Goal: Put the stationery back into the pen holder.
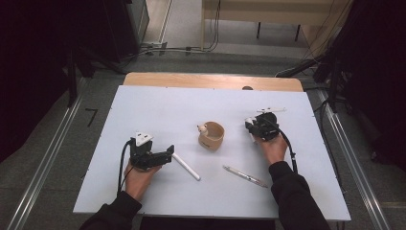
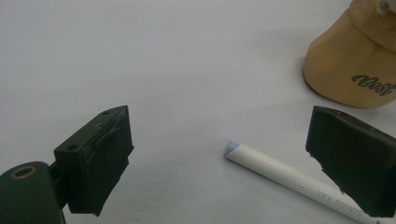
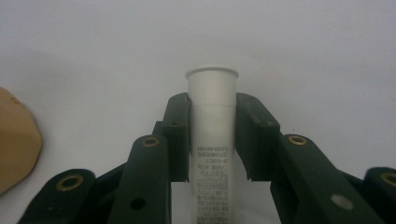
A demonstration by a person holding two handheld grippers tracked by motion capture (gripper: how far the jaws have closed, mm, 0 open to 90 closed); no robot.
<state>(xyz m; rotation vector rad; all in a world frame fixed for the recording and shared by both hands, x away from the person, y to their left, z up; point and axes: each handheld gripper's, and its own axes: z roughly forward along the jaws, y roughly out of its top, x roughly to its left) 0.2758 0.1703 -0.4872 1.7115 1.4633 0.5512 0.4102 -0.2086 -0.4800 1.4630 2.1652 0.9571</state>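
Looks like we're mid pen-sorting here. The right gripper (image 3: pixel 212 140) is clamped on a white marker (image 3: pixel 212 121), jaws snug on both sides of the barrel just below its flared end, off to the right of the tan cup (image 1: pixel 211 135) in the middle of the surface (image 1: pixel 158 103). My guess: next it has to lift, swing over the cup's mouth and tip the marker in without knocking it. The left gripper (image 2: pixel 233 163) sits low with its jaws wide apart, a white pen (image 2: pixel 285 175) printed "KEY POINTS" lying between them, untouched. A clear pen (image 1: pixel 244 175) waits nearer the person. The marker is plain white with small grey print.
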